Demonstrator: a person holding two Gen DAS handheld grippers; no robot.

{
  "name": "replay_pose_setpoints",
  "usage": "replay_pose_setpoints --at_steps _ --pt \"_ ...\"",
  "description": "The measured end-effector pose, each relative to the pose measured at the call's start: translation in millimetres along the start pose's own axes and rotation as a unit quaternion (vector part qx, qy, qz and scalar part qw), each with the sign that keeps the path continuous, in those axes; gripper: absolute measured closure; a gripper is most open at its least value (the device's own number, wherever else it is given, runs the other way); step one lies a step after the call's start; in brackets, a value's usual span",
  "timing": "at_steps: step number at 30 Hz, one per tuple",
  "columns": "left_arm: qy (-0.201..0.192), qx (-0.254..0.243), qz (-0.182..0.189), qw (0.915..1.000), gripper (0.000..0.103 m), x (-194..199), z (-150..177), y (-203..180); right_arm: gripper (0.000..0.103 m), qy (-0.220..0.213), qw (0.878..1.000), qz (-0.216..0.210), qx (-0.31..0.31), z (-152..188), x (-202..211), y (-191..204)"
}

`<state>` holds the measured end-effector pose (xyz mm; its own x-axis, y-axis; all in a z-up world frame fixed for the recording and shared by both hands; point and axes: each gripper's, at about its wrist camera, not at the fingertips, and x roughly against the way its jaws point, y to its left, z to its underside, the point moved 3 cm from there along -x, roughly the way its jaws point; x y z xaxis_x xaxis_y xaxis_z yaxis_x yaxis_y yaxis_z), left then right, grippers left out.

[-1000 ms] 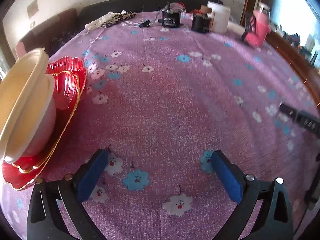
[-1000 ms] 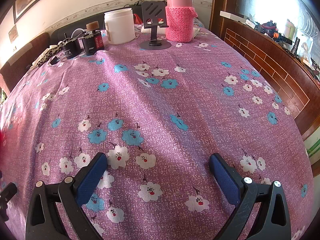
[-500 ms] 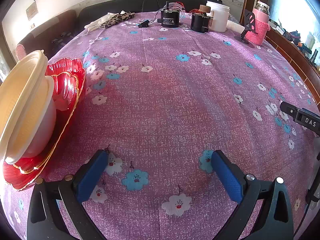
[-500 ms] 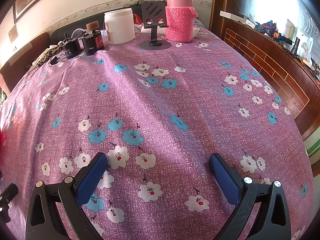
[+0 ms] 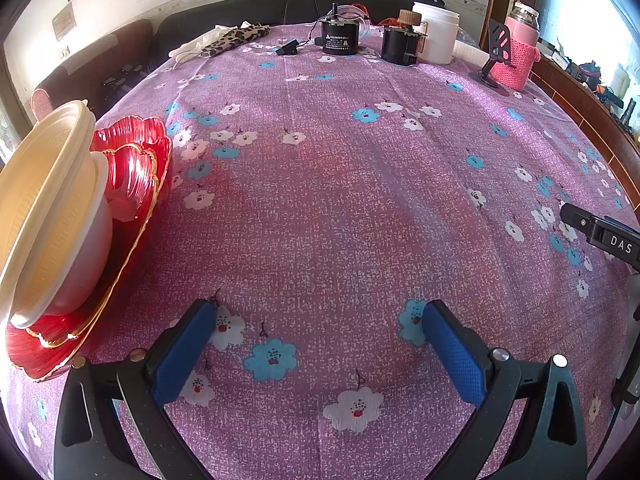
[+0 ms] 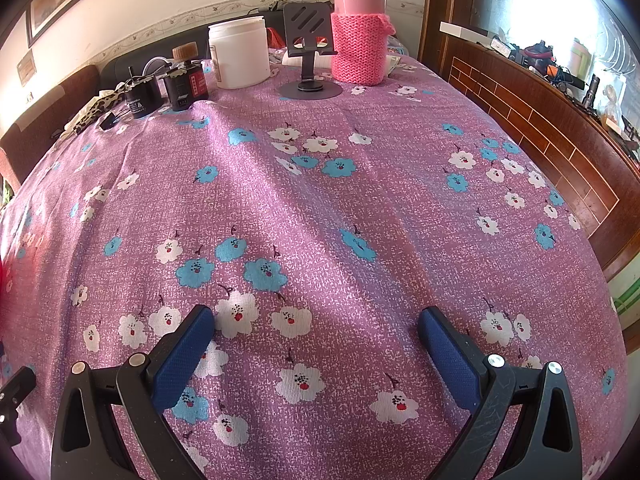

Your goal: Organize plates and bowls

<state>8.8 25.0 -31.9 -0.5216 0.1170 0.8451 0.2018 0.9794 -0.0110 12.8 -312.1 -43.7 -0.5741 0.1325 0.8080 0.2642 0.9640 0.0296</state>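
Note:
At the left edge of the left wrist view, cream bowls [image 5: 52,208] sit nested inside a red scalloped plate [image 5: 136,168] with gold trim, stacked on another red plate [image 5: 36,356]. My left gripper [image 5: 316,320] is open over the floral cloth to the right of that stack, with nothing between its blue pads. My right gripper [image 6: 316,324] is open too, empty, over bare cloth. Part of the right gripper's body [image 5: 600,232] shows at the right edge of the left wrist view. No dishes appear in the right wrist view.
A purple flowered tablecloth [image 5: 340,200] covers the table. Along the far edge stand a white jar [image 6: 240,52], a pink knitted flask [image 6: 362,24], a phone stand [image 6: 310,56], black motor-like parts [image 5: 339,38] and a leopard-print cloth [image 5: 236,38]. A wooden panel [image 6: 540,128] runs along the right.
The left wrist view has tilted and shifted slightly, then settled. The right gripper has not moved. Both stay open and the dish stack is unchanged.

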Motion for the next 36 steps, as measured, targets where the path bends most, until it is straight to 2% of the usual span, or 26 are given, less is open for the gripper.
replay_pose_setpoints --at_steps 19,24,36 --pt "0.003 -0.001 -0.003 1.0 0.0 -0.5 -1.5 -0.6 0.001 0.0 1.0 0.0 0.0 -0.4 -0.9 0.7" --pt "0.003 0.026 -0.023 0.9994 0.0 -3.0 -4.5 -2.4 0.001 0.0 1.0 0.0 0.0 -0.2 -0.5 0.7" --pt "0.005 0.026 -0.024 0.9994 0.0 -2.8 -3.5 1.0 0.001 0.001 1.0 -0.001 0.0 -0.8 -0.9 0.8"
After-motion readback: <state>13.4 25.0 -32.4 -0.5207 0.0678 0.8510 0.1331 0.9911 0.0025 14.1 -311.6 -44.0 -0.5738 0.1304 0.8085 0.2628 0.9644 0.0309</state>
